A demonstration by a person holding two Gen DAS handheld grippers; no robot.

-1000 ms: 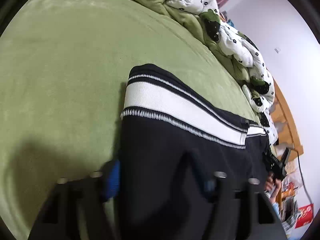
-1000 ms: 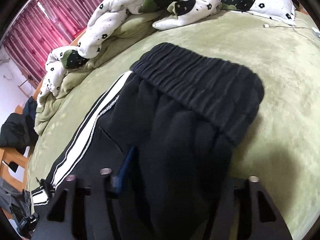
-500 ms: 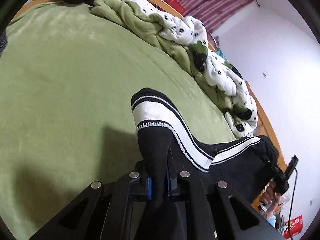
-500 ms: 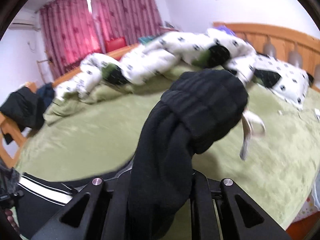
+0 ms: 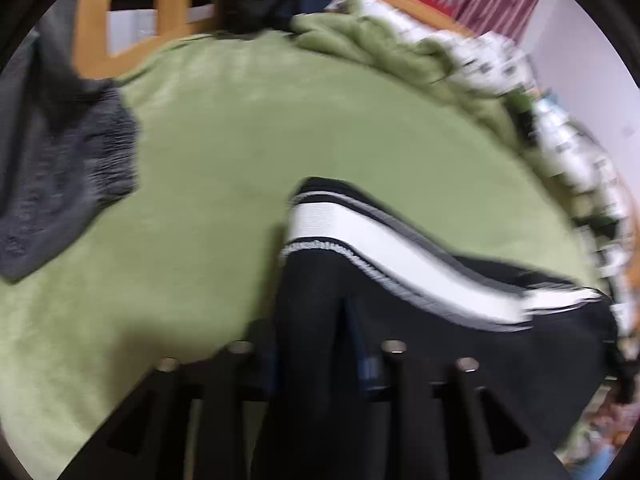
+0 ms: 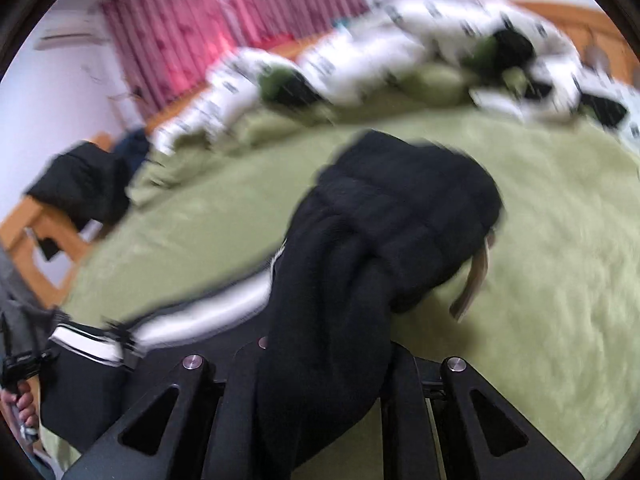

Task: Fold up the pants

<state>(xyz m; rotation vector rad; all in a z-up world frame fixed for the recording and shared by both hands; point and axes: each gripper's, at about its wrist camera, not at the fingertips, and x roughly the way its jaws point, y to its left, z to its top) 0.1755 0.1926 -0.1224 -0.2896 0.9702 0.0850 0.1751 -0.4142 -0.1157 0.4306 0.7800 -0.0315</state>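
Note:
The black pants (image 5: 460, 344) with a white side stripe (image 5: 384, 248) hang over the green bed (image 5: 200, 208). My left gripper (image 5: 316, 360) is shut on the leg end of the pants, near the striped cuff. My right gripper (image 6: 324, 360) is shut on the bunched black waistband (image 6: 408, 216), which stands up in front of the camera with a pale drawstring (image 6: 472, 280) dangling at its right. The striped leg (image 6: 192, 320) trails to the left in the right wrist view. Both views are motion-blurred.
A rumpled white, black-dotted and green duvet (image 6: 380, 60) lies along the far side of the bed. A grey garment (image 5: 60, 184) lies at the left edge. A wooden bed frame (image 5: 96, 20) and red curtains (image 6: 224, 20) stand behind.
Both grippers closed on the pants and lifted them off the bed. Since half a second ago both have swung with the fabric, and the views have blurred.

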